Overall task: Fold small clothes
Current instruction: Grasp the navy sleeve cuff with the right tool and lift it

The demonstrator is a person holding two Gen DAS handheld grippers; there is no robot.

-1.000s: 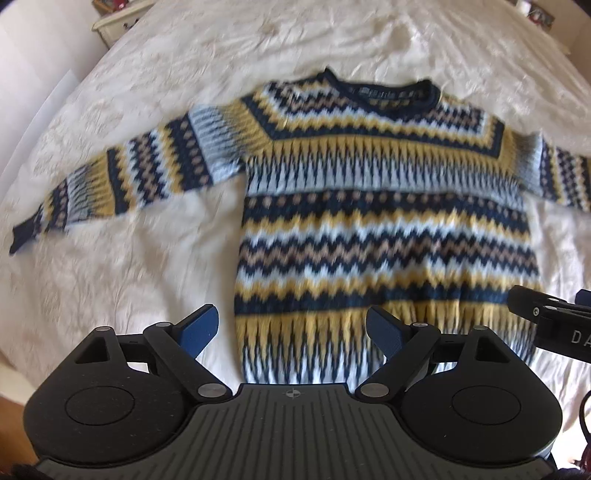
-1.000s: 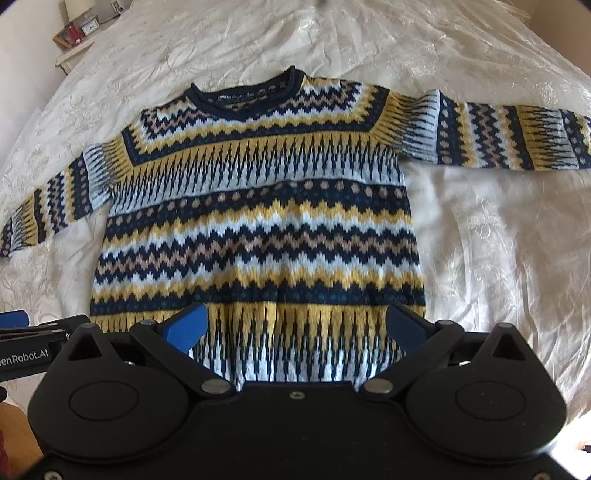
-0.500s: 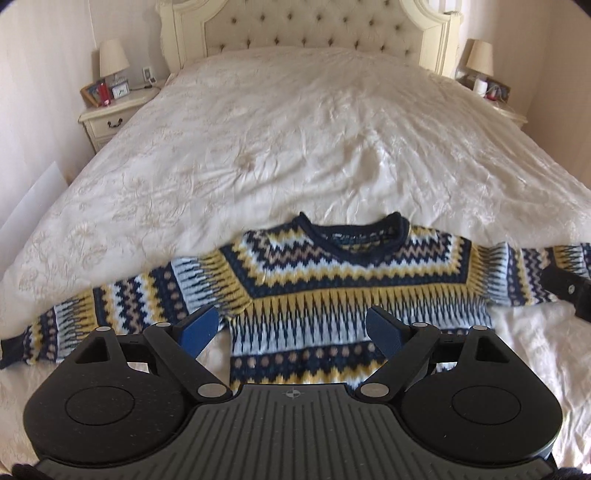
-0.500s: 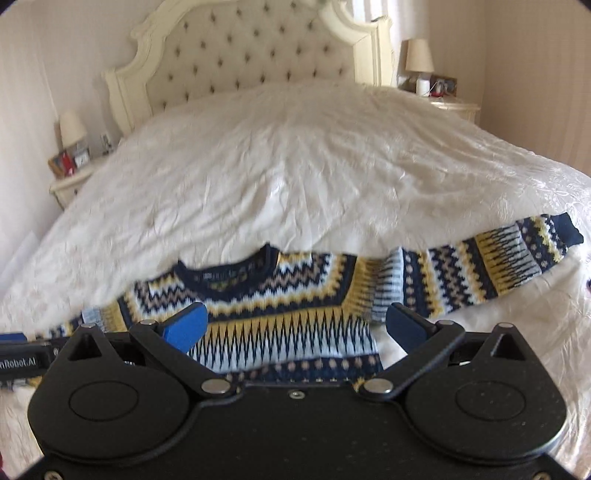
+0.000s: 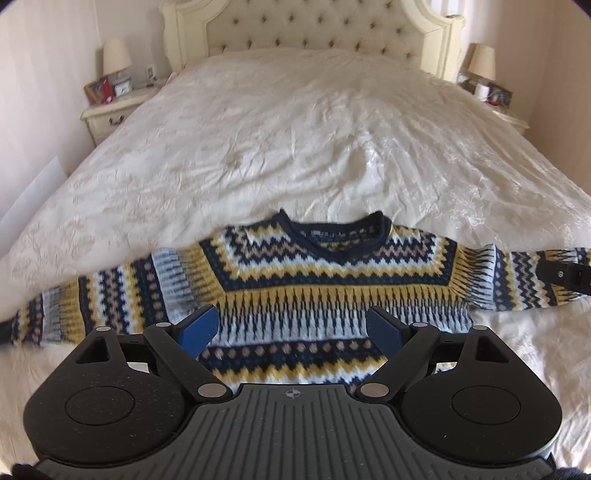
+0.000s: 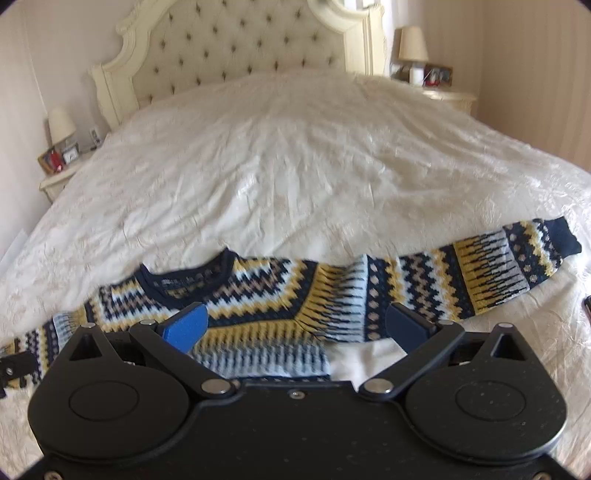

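A small knitted sweater [image 5: 332,280] in navy, yellow and pale blue zigzag bands lies flat on the white bed, neck away from me, both sleeves spread sideways. It also shows in the right wrist view [image 6: 258,306]. My left gripper [image 5: 291,330] is open and empty above the sweater's chest. My right gripper [image 6: 295,328] is open and empty above the right armpit and sleeve [image 6: 480,273]. The sweater's lower part is hidden behind the gripper bodies. The right gripper's tip shows at the right edge of the left wrist view [image 5: 565,275].
The white bedspread [image 5: 295,147] stretches far beyond the sweater to a tufted headboard [image 5: 314,29]. Nightstands with lamps stand at the left [image 5: 110,107] and right [image 5: 487,92] of the bed head.
Both cameras have tilted up and drawn back from looking down at the whole sweater, so the bed and headboard now show. Both grippers stayed open.
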